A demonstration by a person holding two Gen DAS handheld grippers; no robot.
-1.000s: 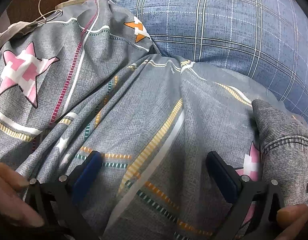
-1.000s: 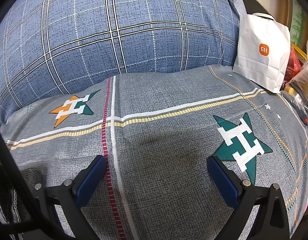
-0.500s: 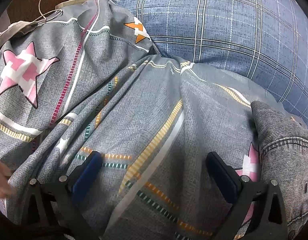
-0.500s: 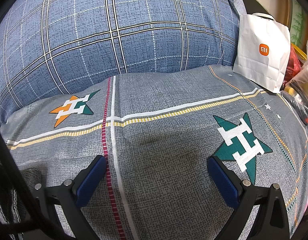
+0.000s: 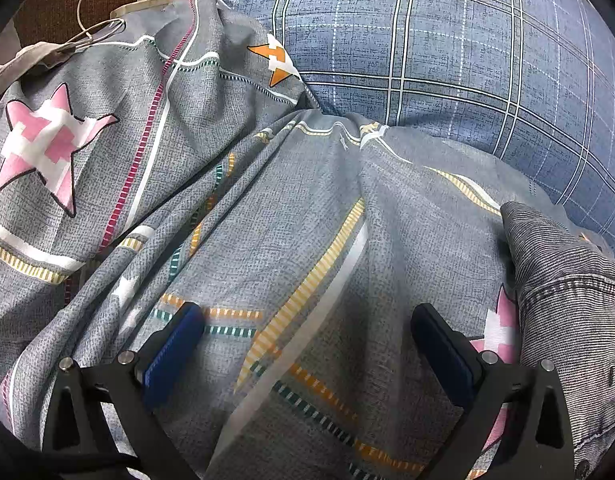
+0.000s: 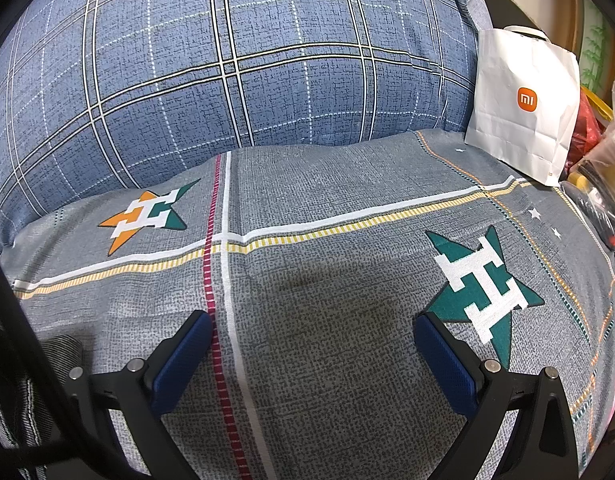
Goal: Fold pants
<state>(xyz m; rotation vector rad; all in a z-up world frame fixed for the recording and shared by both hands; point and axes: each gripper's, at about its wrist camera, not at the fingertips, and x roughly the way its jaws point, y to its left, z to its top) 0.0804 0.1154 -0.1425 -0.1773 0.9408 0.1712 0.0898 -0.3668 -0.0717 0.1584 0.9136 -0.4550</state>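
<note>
plaid pillow (image 6: pixel 235 80) blocking ahead, paper bag (image 6: pixel 523 108) right, bedsheet (image 6: pixel 327 320) open

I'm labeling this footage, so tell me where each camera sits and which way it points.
Left wrist: on the left gripper, looking forward and down at rumpled grey star-print bedding, grey pants at right; its own open blue-padded fingers show.
Right wrist: on the right gripper, facing smooth bedding, a white bag at right; its open fingers show.
Shared: the bedding and the blue plaid pillow.
</note>
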